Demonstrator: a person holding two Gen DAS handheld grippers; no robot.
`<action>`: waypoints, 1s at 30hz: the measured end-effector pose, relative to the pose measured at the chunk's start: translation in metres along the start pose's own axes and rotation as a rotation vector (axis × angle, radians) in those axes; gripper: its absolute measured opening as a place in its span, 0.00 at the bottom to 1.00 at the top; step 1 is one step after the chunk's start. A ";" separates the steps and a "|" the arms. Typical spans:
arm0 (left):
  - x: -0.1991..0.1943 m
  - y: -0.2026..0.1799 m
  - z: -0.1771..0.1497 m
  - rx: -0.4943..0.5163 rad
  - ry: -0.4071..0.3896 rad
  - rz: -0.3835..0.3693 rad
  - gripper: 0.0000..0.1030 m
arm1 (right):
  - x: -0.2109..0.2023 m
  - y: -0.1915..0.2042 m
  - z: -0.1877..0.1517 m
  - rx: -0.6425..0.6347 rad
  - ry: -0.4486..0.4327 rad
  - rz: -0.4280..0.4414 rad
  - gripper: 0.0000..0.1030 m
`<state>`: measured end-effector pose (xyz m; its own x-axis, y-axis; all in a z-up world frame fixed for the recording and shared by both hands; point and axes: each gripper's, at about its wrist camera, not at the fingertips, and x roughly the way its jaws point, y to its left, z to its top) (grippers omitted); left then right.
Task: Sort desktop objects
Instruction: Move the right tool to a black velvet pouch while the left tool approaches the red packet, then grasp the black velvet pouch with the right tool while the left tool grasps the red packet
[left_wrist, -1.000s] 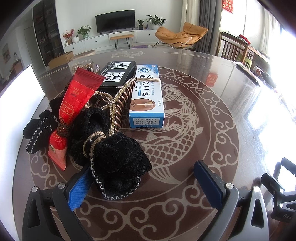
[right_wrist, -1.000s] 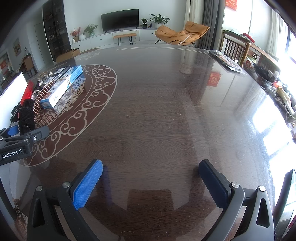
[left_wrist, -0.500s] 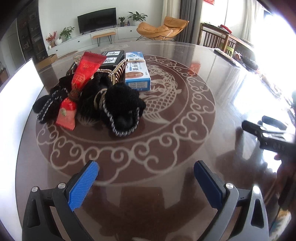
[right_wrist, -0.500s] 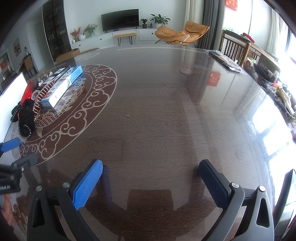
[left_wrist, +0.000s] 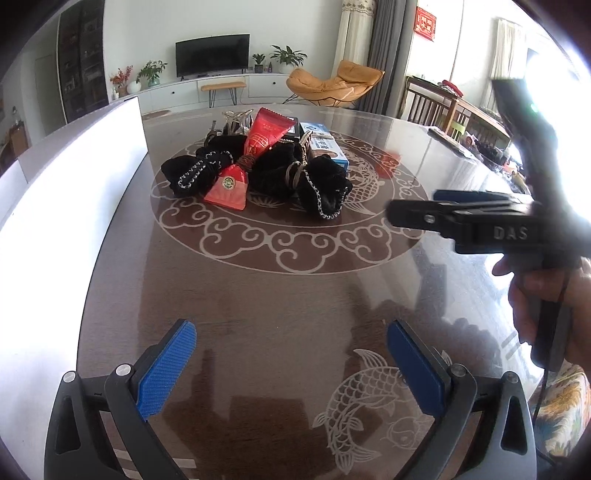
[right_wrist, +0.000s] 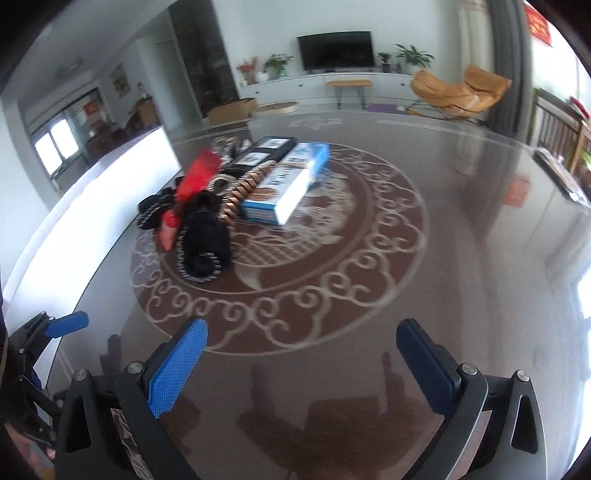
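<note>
Nearest, my left tool (left_wrist: 291, 363) hangs low over the bare dark surface (left_wrist: 280, 295), blue pads spread wide, nothing between them; the right tool (right_wrist: 301, 360) is likewise spread and empty above the glossy top, angled toward the pile; I judge both are held open because no pick is chosen yet.

In the left view the right tool shows side-on at mid-right, gripped by a hand (left_wrist: 554, 295) on its handle; from that angle I cannot tell its gap, so I rely on its own camera.

Further out, the things to sort lie heaped together inside the circular inlay, well apart from both tools; black velvet hair bows (left_wrist: 325, 184) with chain trim sprawl at the front; a red packet (left_wrist: 255, 147) lies tilted across them, its lower end on the surface; a row of copper-coloured hair-clip teeth (right_wrist: 247, 186) runs between the bows and a blue-and-white carton (right_wrist: 288, 184); a black box (right_wrist: 264, 149) lies just behind, touching the carton's flank.

A white board (left_wrist: 74, 177) stands along the left edge.

Judgement: sorting is barely begun; the tangle means the top packet or the free carton is the cleaner first grab.

Beyond: a TV (left_wrist: 212, 55) and an orange lounge chair (left_wrist: 332, 83).
</note>
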<state>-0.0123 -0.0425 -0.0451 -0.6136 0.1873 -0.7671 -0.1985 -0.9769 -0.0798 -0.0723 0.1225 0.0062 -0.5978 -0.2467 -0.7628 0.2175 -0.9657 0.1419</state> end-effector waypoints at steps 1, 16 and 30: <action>-0.002 -0.001 -0.001 0.005 -0.003 0.004 1.00 | 0.012 0.020 0.012 -0.044 0.019 0.017 0.98; 0.012 0.004 0.032 0.073 -0.009 0.016 1.00 | 0.039 0.021 0.007 -0.088 0.112 0.022 0.35; 0.120 0.002 0.126 0.134 0.139 -0.016 0.85 | -0.048 -0.060 -0.074 0.091 -0.003 -0.022 0.37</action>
<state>-0.1826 -0.0087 -0.0566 -0.5001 0.1774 -0.8476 -0.3126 -0.9498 -0.0143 0.0006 0.1979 -0.0130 -0.6042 -0.2255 -0.7643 0.1330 -0.9742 0.1822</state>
